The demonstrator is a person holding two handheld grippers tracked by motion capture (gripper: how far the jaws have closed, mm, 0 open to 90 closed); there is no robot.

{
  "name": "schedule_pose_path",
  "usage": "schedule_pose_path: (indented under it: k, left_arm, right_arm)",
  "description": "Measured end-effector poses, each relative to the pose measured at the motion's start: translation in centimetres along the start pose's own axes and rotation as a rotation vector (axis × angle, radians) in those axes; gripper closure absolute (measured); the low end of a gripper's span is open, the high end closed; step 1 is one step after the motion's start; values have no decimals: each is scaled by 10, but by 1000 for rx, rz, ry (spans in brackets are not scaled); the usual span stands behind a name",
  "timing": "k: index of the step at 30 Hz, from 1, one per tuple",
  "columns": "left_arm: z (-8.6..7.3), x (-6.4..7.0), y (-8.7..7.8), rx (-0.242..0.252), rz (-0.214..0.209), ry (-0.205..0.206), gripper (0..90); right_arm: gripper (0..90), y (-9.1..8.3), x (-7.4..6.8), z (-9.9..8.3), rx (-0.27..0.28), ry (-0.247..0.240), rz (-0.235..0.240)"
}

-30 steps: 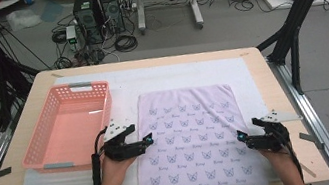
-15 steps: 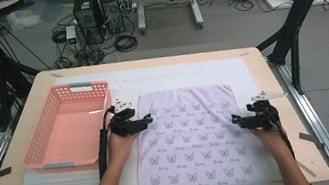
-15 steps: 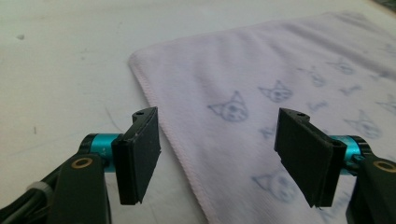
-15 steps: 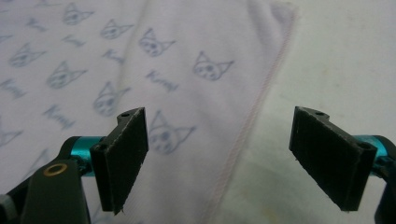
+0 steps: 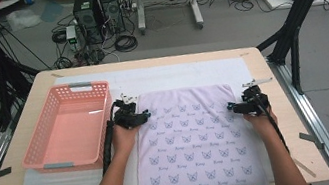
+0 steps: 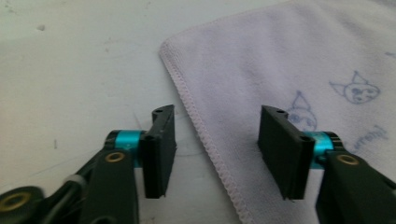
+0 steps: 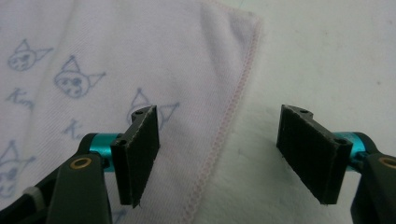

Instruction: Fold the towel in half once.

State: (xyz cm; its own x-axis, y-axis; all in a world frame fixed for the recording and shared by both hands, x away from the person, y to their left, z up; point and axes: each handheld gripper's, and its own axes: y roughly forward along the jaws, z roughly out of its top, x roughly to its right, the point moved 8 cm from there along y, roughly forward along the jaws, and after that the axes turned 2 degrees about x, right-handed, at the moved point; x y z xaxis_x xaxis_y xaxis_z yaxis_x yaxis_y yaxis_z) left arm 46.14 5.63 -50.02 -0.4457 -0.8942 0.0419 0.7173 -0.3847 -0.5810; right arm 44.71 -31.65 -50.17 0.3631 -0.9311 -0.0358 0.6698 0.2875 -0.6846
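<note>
The towel [image 5: 194, 143], pale lilac with small printed cat faces, lies flat on the counter [image 5: 278, 119], its near end hanging just over the front edge and its far corners square against the white mat [image 5: 175, 75] beneath it; the person seems to be setting up to lift those two far corners, probably for a fold. The left gripper [image 6: 215, 149] stands wide open with nothing in it, one jaw over bare mat and the other over cloth, the stitched hem [image 6: 201, 126] running between them; the right gripper [image 7: 217, 154] is open just as wide and also empty, straddling the opposite hem [image 7: 229, 121] in the same way.

The risk, as I judge it, lies in the pinch: the cloth lies flat against the soft mat, so a jaw that comes down shallow could slide over the hem and shut on nothing, while one that digs too deep could catch the mat along with the towel and drag both. The corners sit ahead of both grippers, so a grab at the present spots would take the side edges, and the corners might droop or curl under on the lift. If one side catches before the other, the towel would likely skew. The pink basket [image 5: 69, 128] stands just beside the left hand [image 5: 123, 136], and a wide swing could knock it.
</note>
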Motion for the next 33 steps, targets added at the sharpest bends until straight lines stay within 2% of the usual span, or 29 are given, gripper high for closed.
schedule_pose_path:
  k: [2, 3, 6, 7, 8, 9, 10, 11, 12, 13, 15, 16, 17, 19, 20, 23, 29, 33]
  left_arm:
    - [0, 0, 0, 1, -5, 16, 586]
    - [0, 2, -1, 2, -14, 27, 639]
    - [0, 9, 0, 2, -51, 44, 839]
    - [0, 8, 0, 0, -48, 32, 854]
    - [0, 8, 0, -1, -55, 2, 861]
    - [1, 6, 0, -2, -58, -27, 864]
    - [1, 5, 0, 0, -42, -41, 867]
    - [2, 2, -1, 7, -9, -37, 869]
    - [4, -1, -1, 17, 2, -53, 870]
    - [6, -5, -2, 37, 8, -81, 870]
    - [12, -8, -5, 53, 7, -116, 871]
    - [15, -8, -6, 51, 9, -109, 871]
    - [21, -8, -8, 69, 14, -103, 871]
    - [30, -9, -11, 92, 13, -114, 871]
    - [32, -9, -13, 105, 7, -127, 871]
    - [30, -10, -17, 90, -13, -144, 870]
    - [39, -4, -43, 128, -66, -129, 869]
    - [36, 3, -60, 126, -97, -117, 867]
  right_arm:
    - [332, 1, -1, 1, -5, -18, -15]
    - [383, 1, -2, 1, -7, -19, -15]
    - [629, -1, -6, 3, -7, -30, 8]
    - [671, -1, -7, 3, -7, -25, 5]
    - [846, -1, -8, 3, -5, -14, 8]
    - [860, -2, -10, 3, -12, -5, 24]
    - [865, -1, -10, 4, -18, -3, 17]
    - [868, -1, -10, 5, -24, 1, 13]
    - [871, -1, -8, 6, -26, -7, -6]
    - [872, -1, -6, 7, -21, -13, -28]
    - [873, -3, -2, 13, 21, 25, -23]
    - [873, -4, -1, 17, 50, 42, -19]
    - [873, -6, 0, 20, 66, 40, -24]
    - [873, -8, 1, 25, 82, 30, -35]
    - [873, -9, 1, 26, 92, 41, -29]
    - [873, -16, 1, 27, 110, 77, 4]
    - [872, -37, -6, 26, 148, 56, 59]
    - [871, -53, -10, 20, 184, 78, 102]
